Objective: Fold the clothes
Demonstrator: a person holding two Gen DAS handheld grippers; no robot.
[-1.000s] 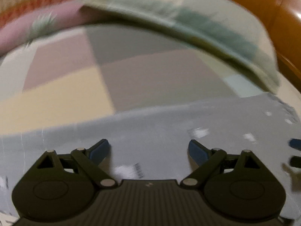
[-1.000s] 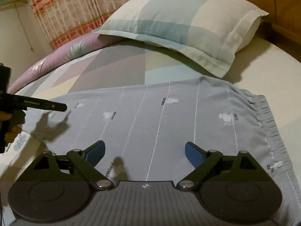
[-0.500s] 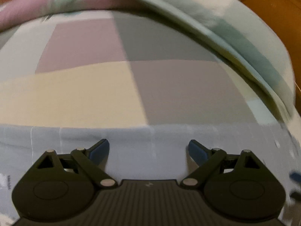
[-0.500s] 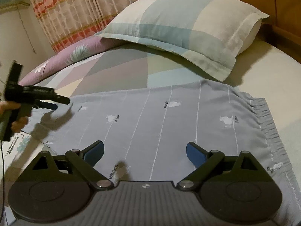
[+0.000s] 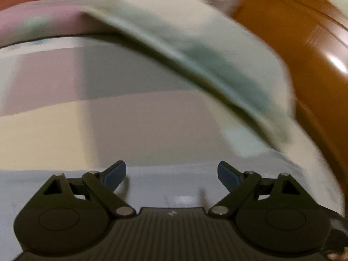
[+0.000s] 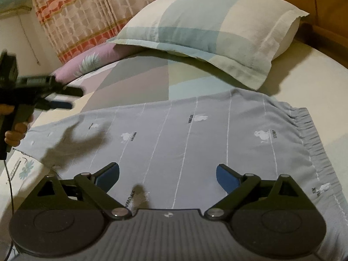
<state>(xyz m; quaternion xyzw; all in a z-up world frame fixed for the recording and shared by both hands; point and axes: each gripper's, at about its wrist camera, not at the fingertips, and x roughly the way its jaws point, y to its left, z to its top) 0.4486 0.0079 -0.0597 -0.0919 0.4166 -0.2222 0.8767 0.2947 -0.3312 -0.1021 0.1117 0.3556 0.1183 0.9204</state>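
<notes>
Grey pyjama trousers [image 6: 195, 139] with white stripes and small white animal prints lie flat across the bed, their elastic waistband [image 6: 308, 139] at the right. My right gripper [image 6: 167, 174] hovers open just above the near edge of the trousers, nothing between its blue pads. My left gripper [image 6: 65, 97], held by a hand at the far left, hangs open in the air above the leg end of the trousers. In the blurred left wrist view, the left gripper [image 5: 171, 174] is open over the trousers' far edge [image 5: 174, 184], touching nothing.
A checked pillow [image 6: 213, 30] leans at the head of the bed, behind the trousers. The patchwork bedsheet [image 6: 134, 82] shows beyond the garment. A wooden headboard [image 5: 304, 65] stands at the right. A patterned curtain [image 6: 82, 13] hangs at the back left.
The left gripper has risen and shifted towards the trousers' far edge, tilting so the pillow and headboard fill more of its view. The right gripper has stayed still. Both stayed open.
</notes>
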